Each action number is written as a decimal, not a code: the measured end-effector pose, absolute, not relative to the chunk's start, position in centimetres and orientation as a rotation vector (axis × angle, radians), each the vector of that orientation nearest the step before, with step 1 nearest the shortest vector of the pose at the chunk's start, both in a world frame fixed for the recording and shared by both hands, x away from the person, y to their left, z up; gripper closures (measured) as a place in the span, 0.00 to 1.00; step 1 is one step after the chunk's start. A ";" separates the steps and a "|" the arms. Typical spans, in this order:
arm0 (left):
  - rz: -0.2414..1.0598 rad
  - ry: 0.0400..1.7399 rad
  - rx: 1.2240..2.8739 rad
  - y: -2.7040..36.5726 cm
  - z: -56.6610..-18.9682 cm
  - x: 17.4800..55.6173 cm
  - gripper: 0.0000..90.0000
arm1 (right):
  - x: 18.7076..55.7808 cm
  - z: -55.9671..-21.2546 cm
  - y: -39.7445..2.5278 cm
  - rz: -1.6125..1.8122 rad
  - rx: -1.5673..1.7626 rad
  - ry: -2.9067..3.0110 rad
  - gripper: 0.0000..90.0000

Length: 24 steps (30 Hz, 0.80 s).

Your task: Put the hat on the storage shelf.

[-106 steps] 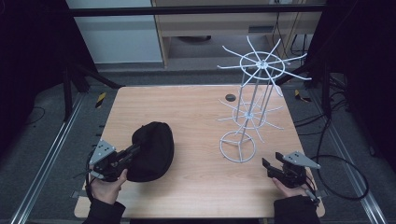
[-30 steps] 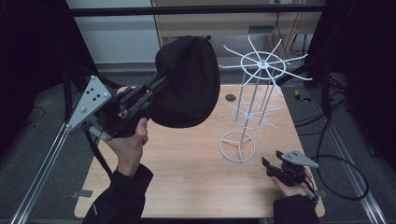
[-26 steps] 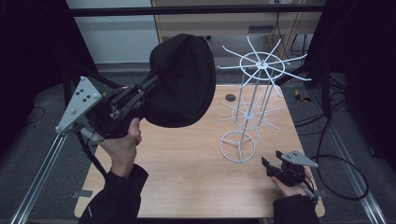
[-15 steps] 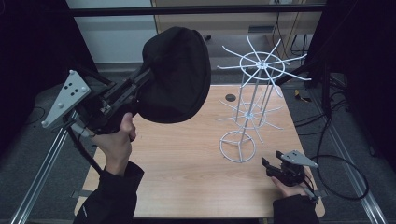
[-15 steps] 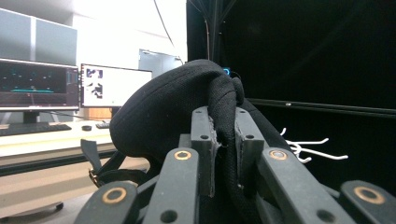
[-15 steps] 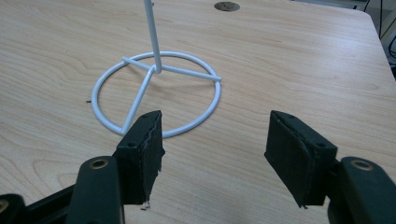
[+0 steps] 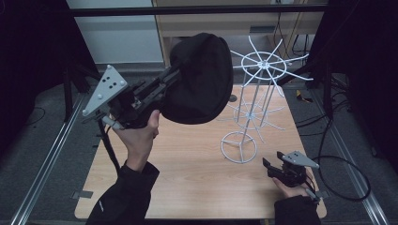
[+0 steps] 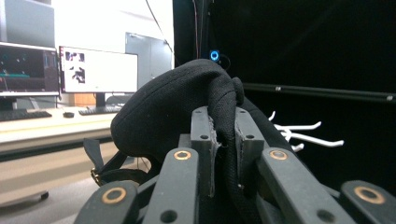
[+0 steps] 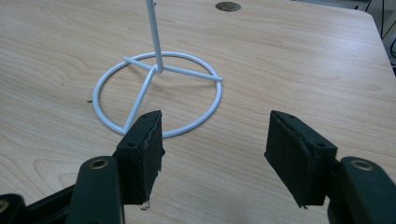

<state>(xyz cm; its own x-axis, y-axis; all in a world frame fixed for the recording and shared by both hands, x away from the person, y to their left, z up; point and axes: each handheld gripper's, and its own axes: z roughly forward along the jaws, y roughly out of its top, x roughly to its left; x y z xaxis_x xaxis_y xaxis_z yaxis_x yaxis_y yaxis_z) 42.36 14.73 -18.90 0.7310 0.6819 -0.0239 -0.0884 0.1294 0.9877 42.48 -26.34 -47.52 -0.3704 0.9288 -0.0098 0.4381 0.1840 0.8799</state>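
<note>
Nearest to me, my right gripper (image 7: 271,168) rests low on the table (image 7: 187,187) near its right front corner, jaws spread wide with nothing between them. In the right gripper view the two black pads (image 9: 145,142) frame bare wood, and the white ring base (image 9: 156,88) of the wire rack lies just beyond the pad on that view's left, apart from it. Open tabletop runs from this gripper to the front edge and leftward across the whole near half of the board.

My left gripper (image 7: 165,85) is raised well above the table's left side, clamped on a fold of the black cap (image 7: 202,79). In the left gripper view the jaws pinch the cap's fabric (image 8: 223,116) between them, and a strap with a buckle (image 8: 95,175) hangs below the crown. The cap hangs in the air, its right edge just beside the white wire rack (image 7: 256,101), whose top spokes (image 7: 265,63) fan out at about the cap's height; whether cloth and spoke touch I cannot tell.

Farther off, a small dark disc (image 7: 233,98) sits on the table behind the cap, partly covered by it. In the left gripper view two white hook tips (image 8: 303,133) show past the cap, the rest of the rack hidden behind the fabric. The room beyond the table's far edge is dark and hard to read.
</note>
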 end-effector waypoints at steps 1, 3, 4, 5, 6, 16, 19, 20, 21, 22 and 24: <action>0.593 0.551 1.342 14.6 -19.3 42.6 0.90 | 42.5 -47.5 -26.3 1.124 1.278 1.900 0.41; 0.578 0.560 1.359 14.6 -19.9 42.9 0.90 | 42.5 -47.5 -26.3 1.124 1.278 1.901 0.41; 0.573 0.564 1.366 14.6 -20.2 43.0 0.90 | 42.5 -47.5 -26.3 1.122 1.275 1.903 0.41; 0.569 0.571 1.379 14.6 -20.6 43.2 0.89 | 42.5 -47.6 -26.3 1.122 1.274 1.903 0.41; 0.570 0.575 1.386 14.6 -20.9 43.3 0.89 | 42.5 -47.6 -26.3 1.121 1.273 1.904 0.41; 0.545 0.647 1.488 14.8 -25.1 44.8 0.86 | 42.6 -47.7 -26.1 1.112 1.270 1.917 0.40; 0.535 0.669 1.518 14.5 -26.4 45.4 0.85 | 42.6 -47.7 -26.1 1.108 1.274 1.920 0.40; 0.531 0.671 1.529 14.5 -26.6 45.5 0.85 | 42.6 -47.7 -26.1 1.109 1.275 1.920 0.40; 0.531 0.676 1.541 14.3 -26.9 45.6 0.85 | 42.6 -47.8 -26.1 1.107 1.273 1.920 0.40; 0.531 0.680 1.552 14.1 -27.2 45.7 0.85 | 42.6 -47.8 -26.1 1.107 1.274 1.921 0.40; 0.536 0.686 1.572 13.7 -27.7 46.0 0.85 | 42.6 -47.8 -26.0 1.109 1.274 1.923 0.40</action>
<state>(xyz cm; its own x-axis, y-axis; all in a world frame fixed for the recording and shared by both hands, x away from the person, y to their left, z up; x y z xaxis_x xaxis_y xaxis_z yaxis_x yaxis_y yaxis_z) 45.95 13.70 -27.75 0.7128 0.6994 -0.0522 0.1180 -0.0461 0.9919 42.61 -26.04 -47.78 -0.3803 0.9247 -0.0173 0.4481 0.2006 0.8712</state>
